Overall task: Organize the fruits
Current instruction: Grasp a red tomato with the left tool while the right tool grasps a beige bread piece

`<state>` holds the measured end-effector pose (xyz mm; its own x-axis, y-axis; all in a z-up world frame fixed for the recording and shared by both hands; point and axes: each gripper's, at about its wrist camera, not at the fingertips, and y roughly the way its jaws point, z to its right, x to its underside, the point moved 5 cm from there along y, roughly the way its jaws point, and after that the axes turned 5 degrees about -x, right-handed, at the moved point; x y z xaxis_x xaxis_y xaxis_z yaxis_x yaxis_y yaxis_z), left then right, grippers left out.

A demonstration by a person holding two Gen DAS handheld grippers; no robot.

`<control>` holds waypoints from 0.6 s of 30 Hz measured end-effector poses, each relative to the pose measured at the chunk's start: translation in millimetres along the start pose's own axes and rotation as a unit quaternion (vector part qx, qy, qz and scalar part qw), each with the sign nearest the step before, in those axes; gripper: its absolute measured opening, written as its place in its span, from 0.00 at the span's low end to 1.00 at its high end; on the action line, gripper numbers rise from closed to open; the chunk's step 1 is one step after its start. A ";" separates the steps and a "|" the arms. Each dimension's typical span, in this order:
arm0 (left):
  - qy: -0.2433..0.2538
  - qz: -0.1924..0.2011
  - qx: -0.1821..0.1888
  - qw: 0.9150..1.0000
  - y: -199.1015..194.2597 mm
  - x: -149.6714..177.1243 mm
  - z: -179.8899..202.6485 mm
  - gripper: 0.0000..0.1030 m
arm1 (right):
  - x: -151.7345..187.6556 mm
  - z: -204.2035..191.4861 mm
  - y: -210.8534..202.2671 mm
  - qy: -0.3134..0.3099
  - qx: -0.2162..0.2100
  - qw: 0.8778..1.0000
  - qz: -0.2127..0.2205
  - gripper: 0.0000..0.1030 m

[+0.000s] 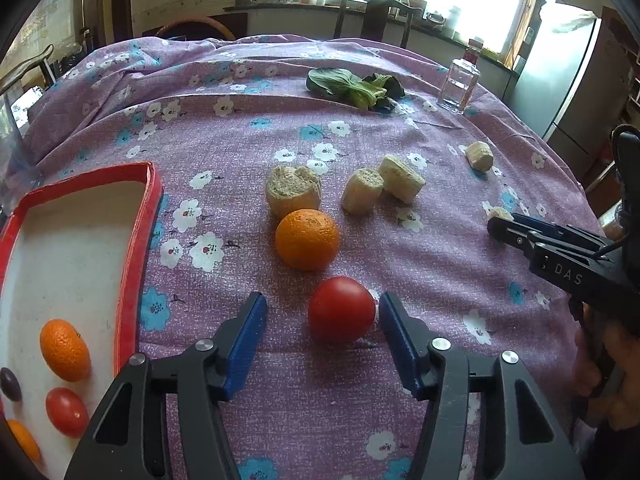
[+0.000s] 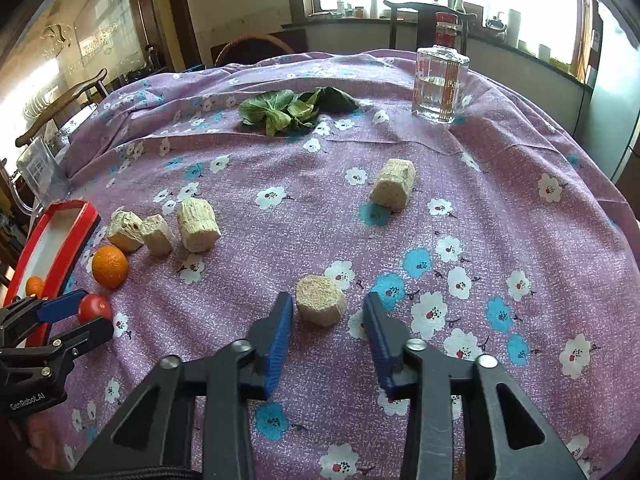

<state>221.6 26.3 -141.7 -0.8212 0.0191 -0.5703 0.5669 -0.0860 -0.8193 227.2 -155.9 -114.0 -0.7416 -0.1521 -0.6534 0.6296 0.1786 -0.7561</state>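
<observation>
Left wrist view: left gripper (image 1: pixel 320 312) stood with its jaws apart around the tomato (image 1: pixel 341 309), right pad just touching; red tray (image 1: pixel 132 272) already held several fruits (orange (image 1: pixel 307 239) still out on the cloth).
Right wrist view: right gripper (image 2: pixel 326 308) had its jaws parted, straddling a beige chunk (image 2: pixel 320 300), not pinching it.

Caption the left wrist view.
Left gripper brackets a round red tomato on the purple floral tablecloth.
</observation>
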 end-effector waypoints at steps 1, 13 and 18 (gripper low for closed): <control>0.001 0.001 0.003 1.000 -0.2 0.4 -0.1 0.46 | 0.2 -1.0 -0.9 0.001 -0.007 1.000 0.000 0.25; -0.017 0.008 0.031 0.999 -27.1 18.8 -15.7 0.33 | 19.2 -31.3 -32.4 0.010 -0.061 0.998 0.011 0.25; -0.019 0.013 0.034 0.999 -36.4 21.9 -20.7 0.24 | 22.8 -46.0 -47.1 0.000 -0.071 0.997 0.019 0.25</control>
<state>184.4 50.4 -125.6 -0.8091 -0.0222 -0.5873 0.5833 -0.1528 -0.7978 170.0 -123.1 -91.6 -0.7183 -0.1429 -0.6810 0.6178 0.3193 -0.7186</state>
